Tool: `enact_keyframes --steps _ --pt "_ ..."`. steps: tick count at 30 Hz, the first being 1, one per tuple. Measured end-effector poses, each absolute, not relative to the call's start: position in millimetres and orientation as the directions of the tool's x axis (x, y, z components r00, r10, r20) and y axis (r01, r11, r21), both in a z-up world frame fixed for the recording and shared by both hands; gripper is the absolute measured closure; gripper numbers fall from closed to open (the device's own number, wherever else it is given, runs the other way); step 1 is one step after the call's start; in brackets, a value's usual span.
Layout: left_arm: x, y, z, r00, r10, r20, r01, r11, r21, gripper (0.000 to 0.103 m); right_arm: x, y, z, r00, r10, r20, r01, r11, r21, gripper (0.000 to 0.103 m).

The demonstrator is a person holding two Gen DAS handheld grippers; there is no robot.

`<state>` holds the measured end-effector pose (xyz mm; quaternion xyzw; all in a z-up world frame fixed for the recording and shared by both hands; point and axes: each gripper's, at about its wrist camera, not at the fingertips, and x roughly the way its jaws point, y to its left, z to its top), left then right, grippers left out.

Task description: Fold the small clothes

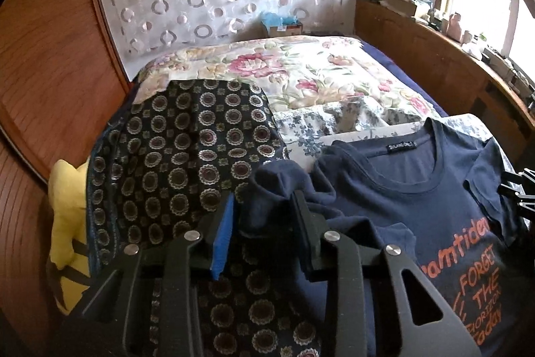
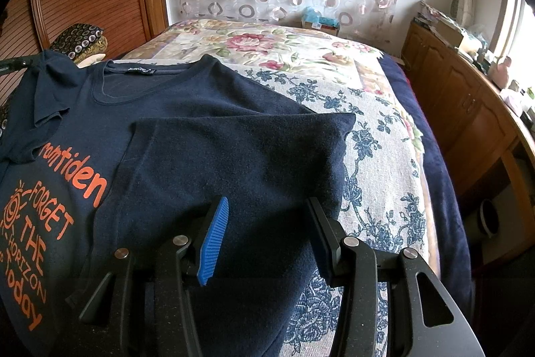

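A navy T-shirt with orange lettering lies face up on the bed; it also shows in the right wrist view. My left gripper has its jaws apart around the bunched left sleeve, which rises between the fingers. I cannot tell if the pads press it. My right gripper is open and hovers over the shirt's right side, which is folded over the front. The left gripper's tip shows at the far left of the right wrist view.
A dark patterned cloth lies left of the shirt, over a yellow item. The bed has a blue-flowered cover and a floral quilt. A wooden cabinet runs along the right, a wooden door on the left.
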<state>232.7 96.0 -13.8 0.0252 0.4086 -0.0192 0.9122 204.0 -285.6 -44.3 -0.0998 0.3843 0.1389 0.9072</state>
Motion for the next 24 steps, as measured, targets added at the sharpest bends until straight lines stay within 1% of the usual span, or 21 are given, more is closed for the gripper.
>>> enact_keyframes --steps 1,2,4,5,8,13,24 --pt "233 96 -14 0.664 -0.027 -0.747 0.067 0.997 0.023 0.07 204 -286 -44 0.666 0.176 -0.725 -0.329 0.941 -0.074 0.054" --pt "234 95 -13 0.665 -0.037 -0.746 0.078 0.997 0.02 0.08 204 -286 -44 0.666 0.176 -0.725 -0.329 0.942 -0.074 0.054" --pt "234 92 -9 0.671 -0.041 -0.74 0.088 0.996 0.025 0.092 204 -286 -44 0.666 0.175 -0.725 -0.329 0.942 -0.074 0.054" --pt "234 90 -7 0.676 -0.037 -0.736 0.089 0.996 0.032 0.096 204 -286 -44 0.666 0.175 -0.725 -0.329 0.942 -0.074 0.054" --pt "234 89 5 0.706 -0.01 -0.708 0.061 0.997 0.046 0.098 204 -286 -44 0.666 0.175 -0.725 -0.328 0.942 -0.074 0.054" --pt "227 88 26 0.761 -0.022 -0.648 0.05 0.998 0.024 0.099 204 -286 -44 0.667 0.175 -0.725 -0.328 0.942 -0.075 0.054" --pt "184 48 44 0.796 -0.139 -0.59 0.183 0.983 0.016 0.099 203 -286 -45 0.667 0.174 -0.724 -0.328 0.942 -0.075 0.054"
